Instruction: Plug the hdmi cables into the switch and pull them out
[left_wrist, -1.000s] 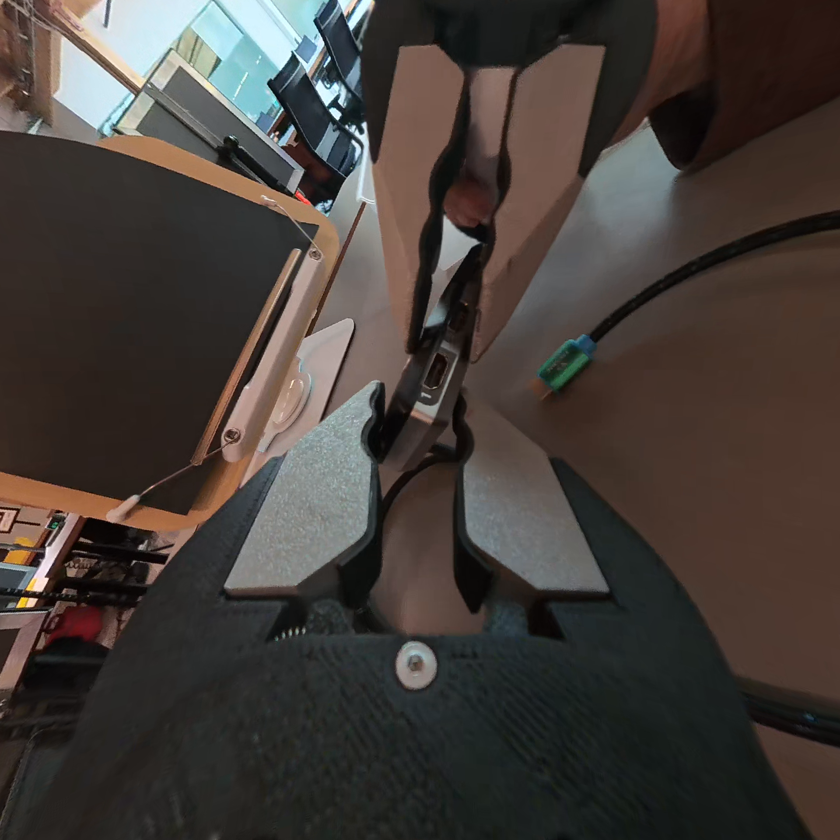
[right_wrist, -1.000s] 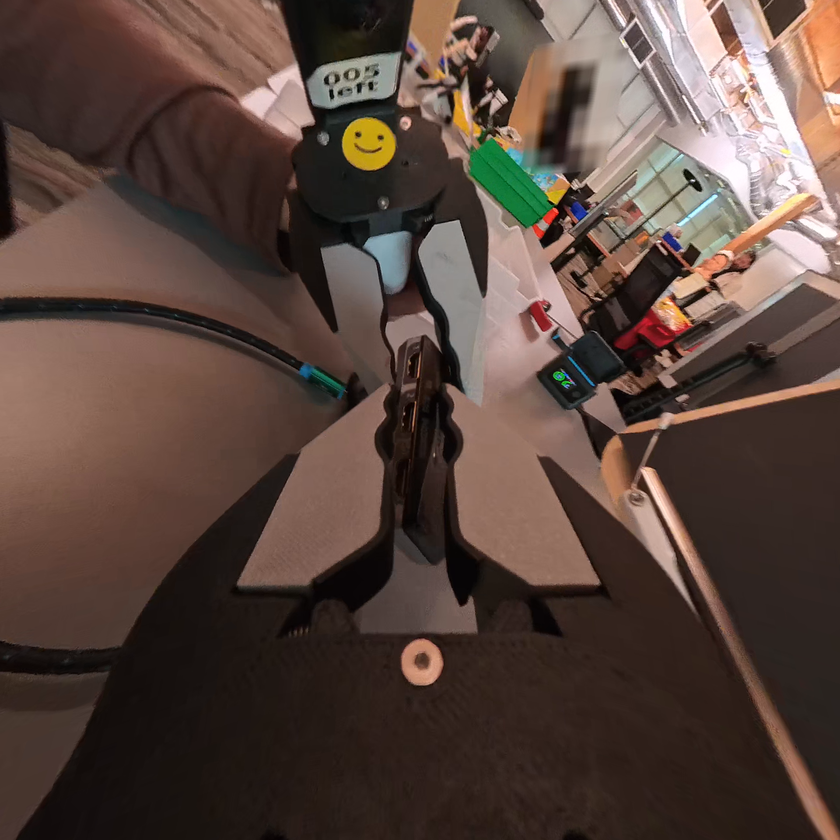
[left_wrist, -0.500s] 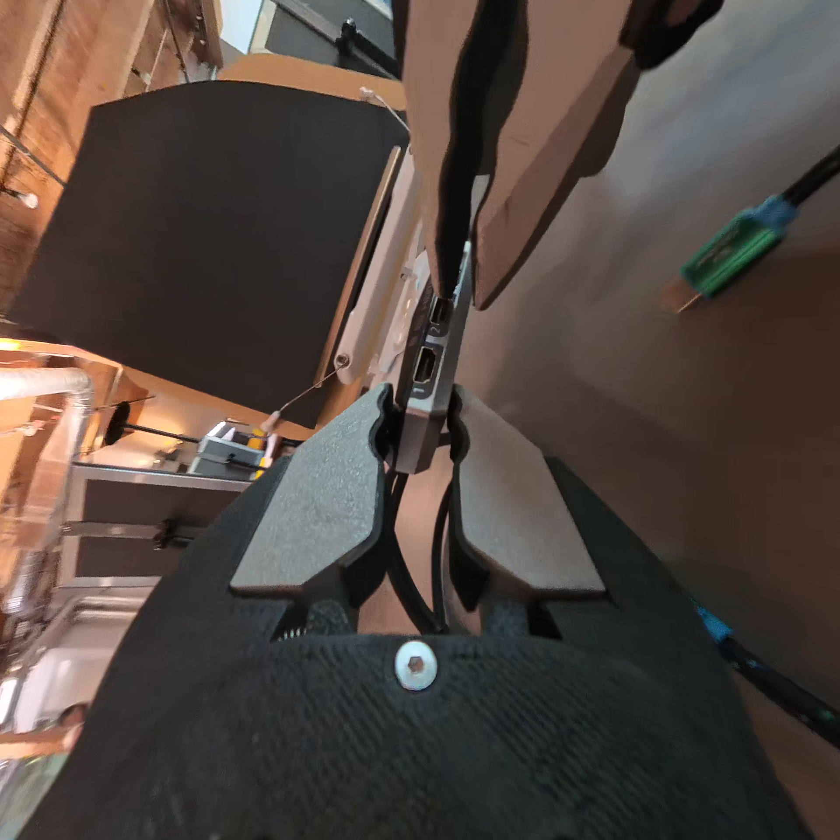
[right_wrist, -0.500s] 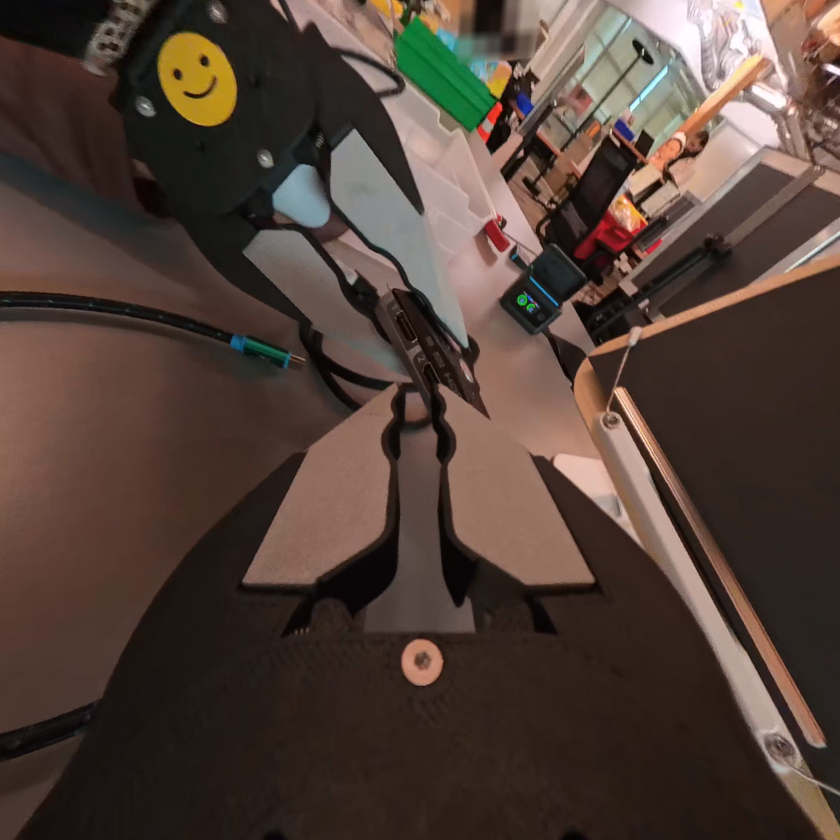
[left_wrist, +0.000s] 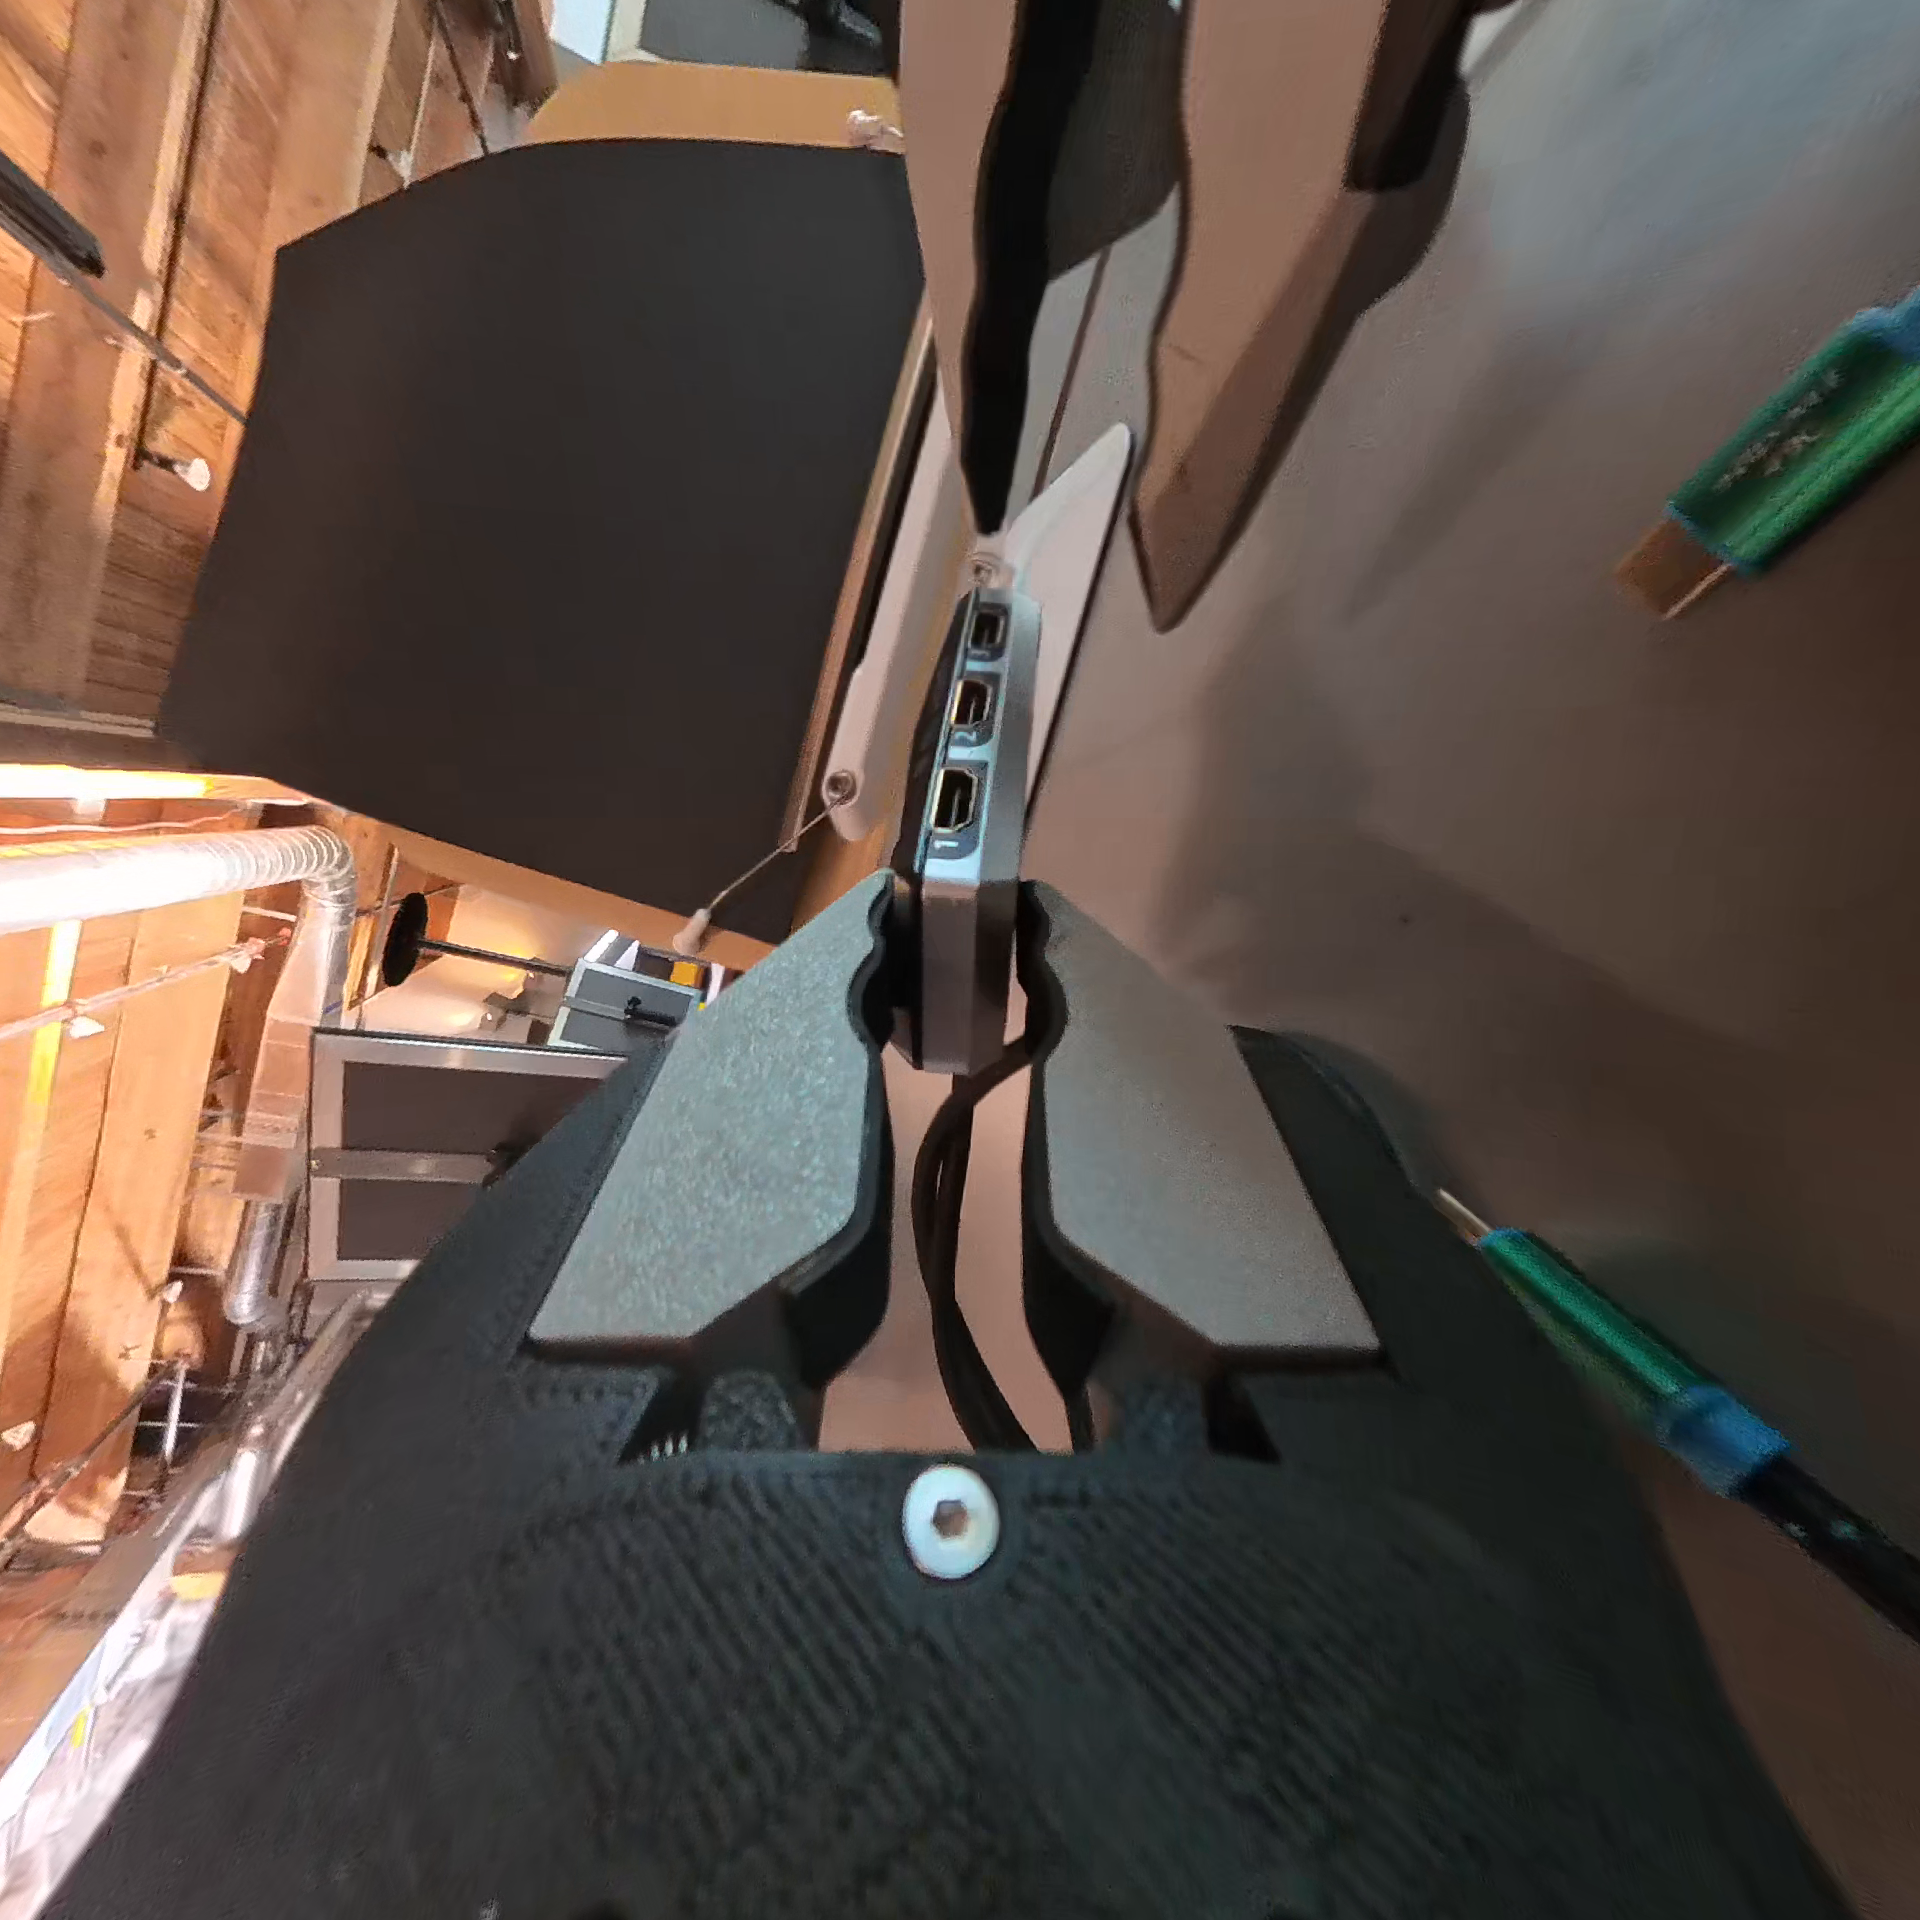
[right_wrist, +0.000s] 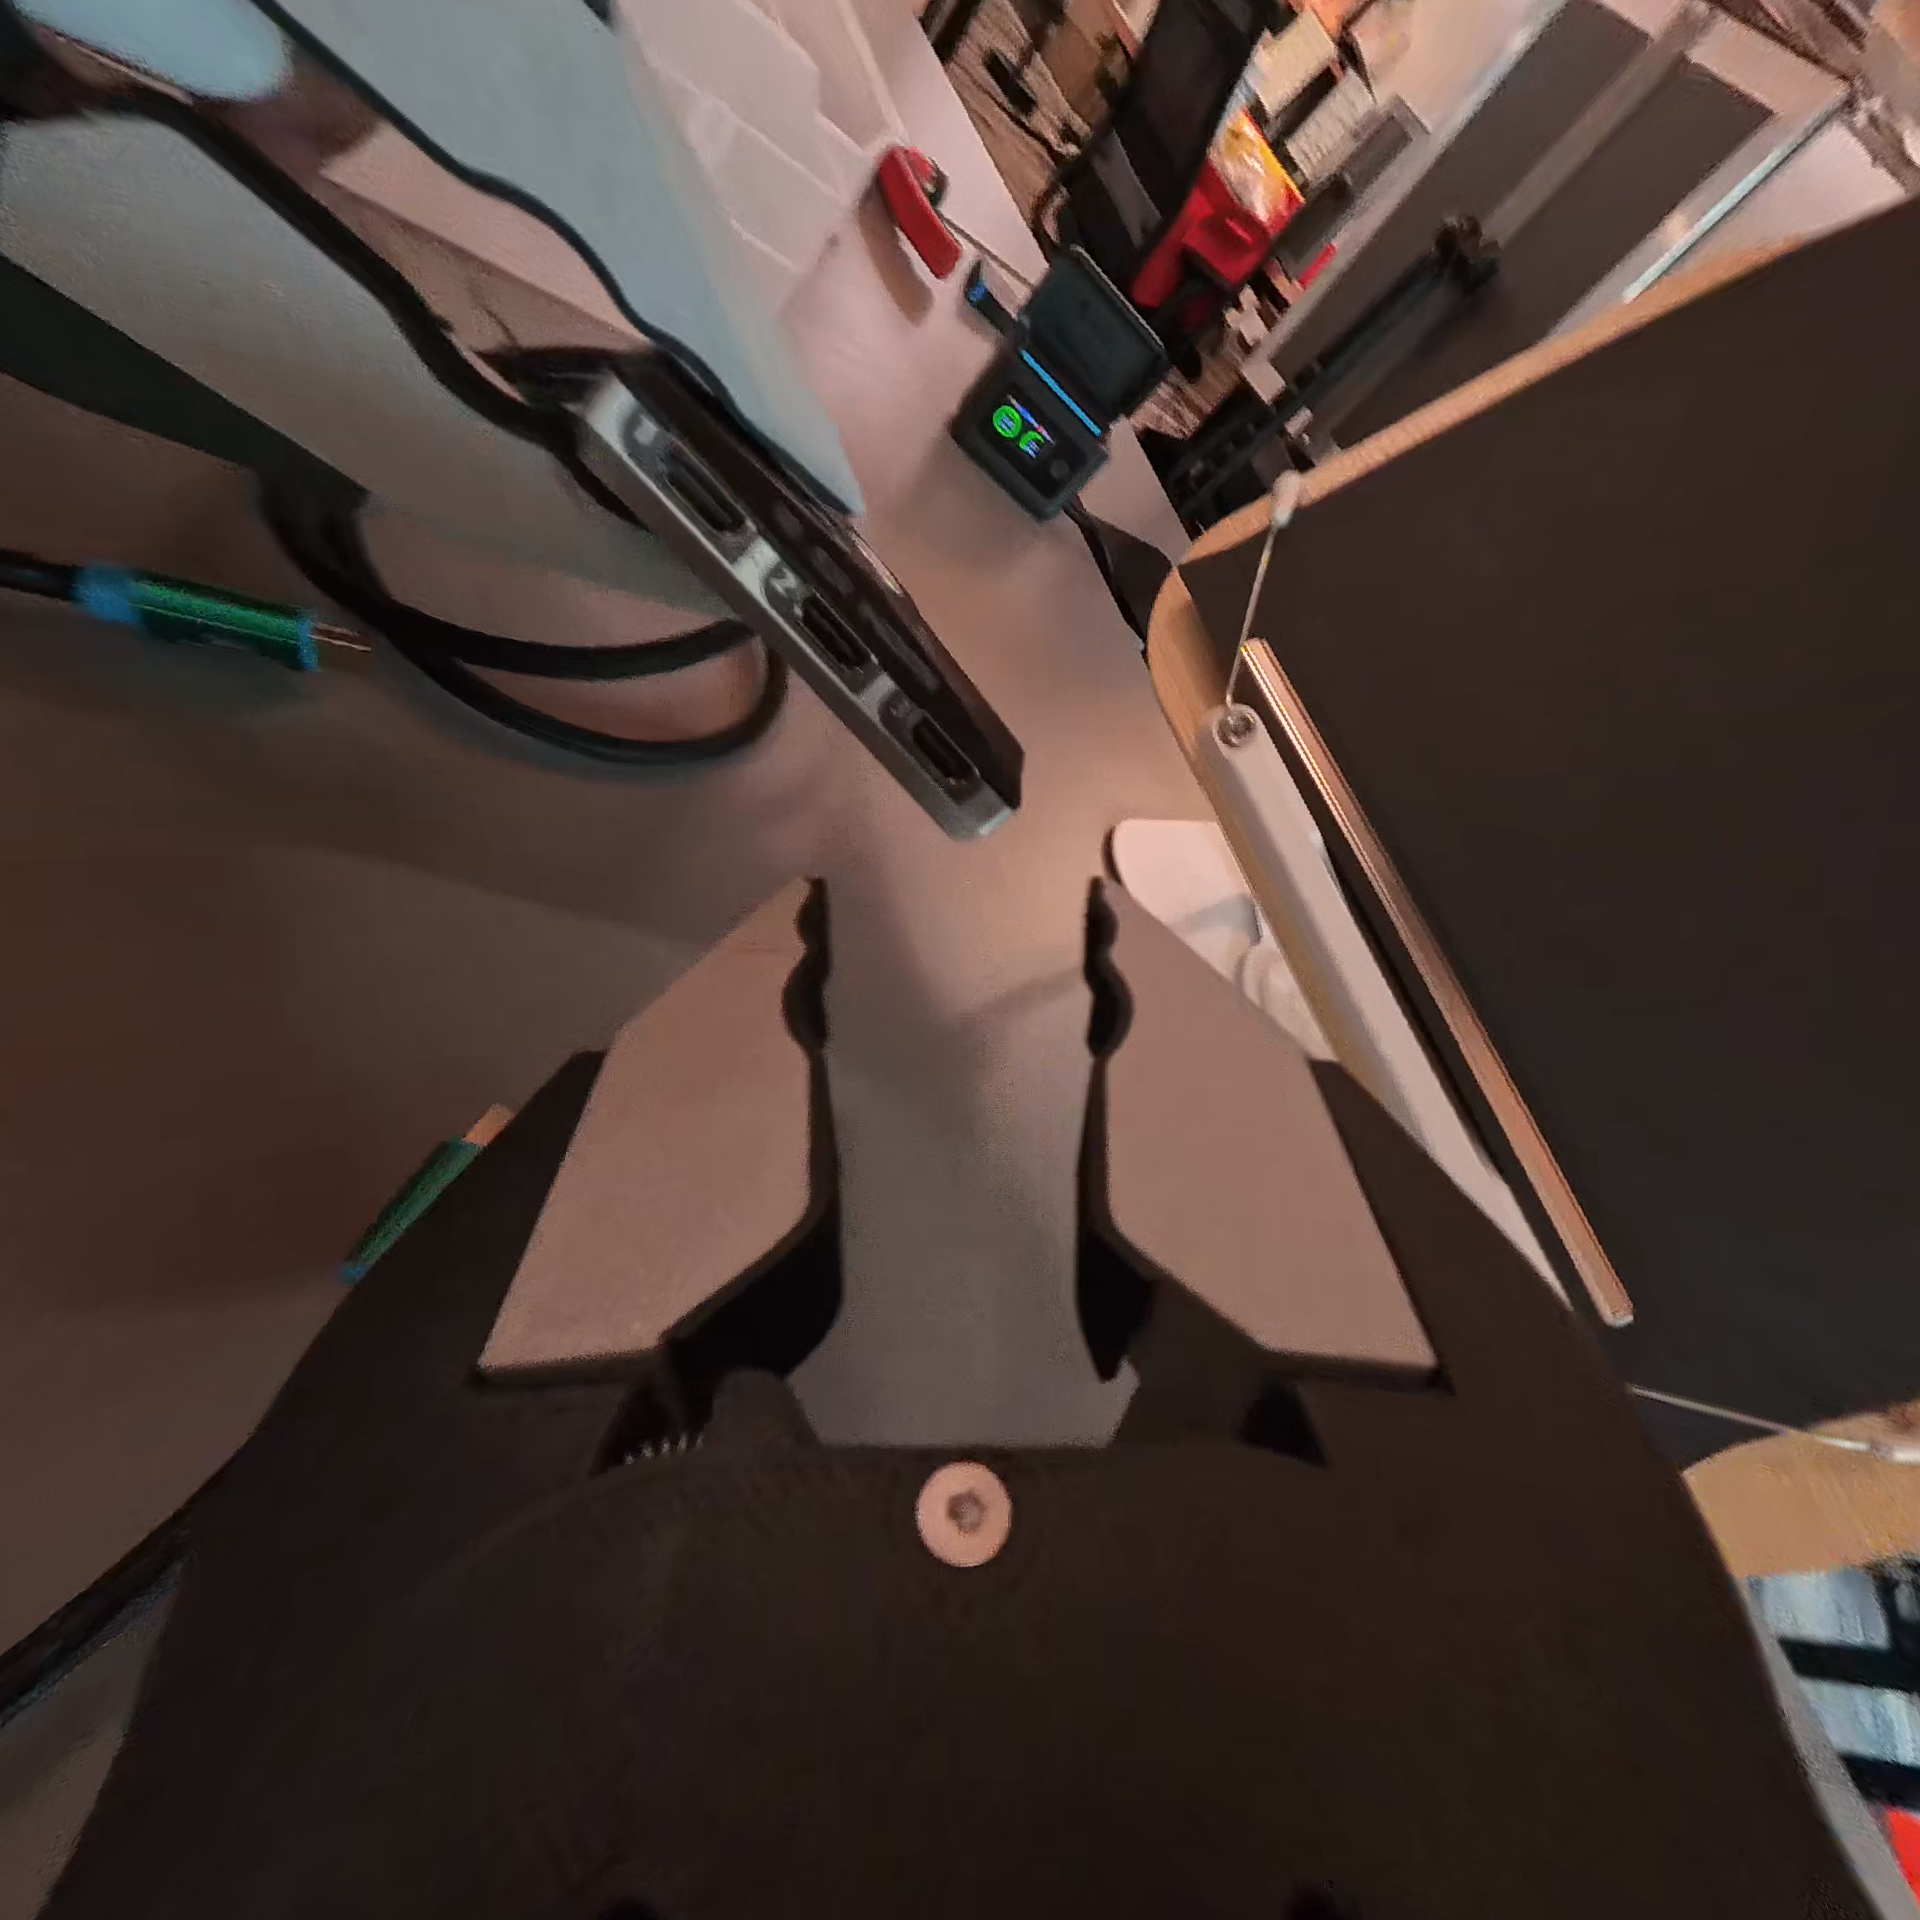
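Clamping one end of the switch (left_wrist: 966, 883), the left gripper (left_wrist: 956, 971) held it lengthwise off the bench (left_wrist: 1558, 831), ports showing (all empty); the right gripper (right_wrist: 951, 940), jaws wide and empty, sat just short of its free end, one green plug (right_wrist: 421, 1195) closest beside it.

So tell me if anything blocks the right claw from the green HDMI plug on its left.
Nothing visible does. The right claw is open and empty over bare table; the green HDMI plug lies free to its left, tip exposed. The switch, held by the left claw, sits farther right, out of that path.
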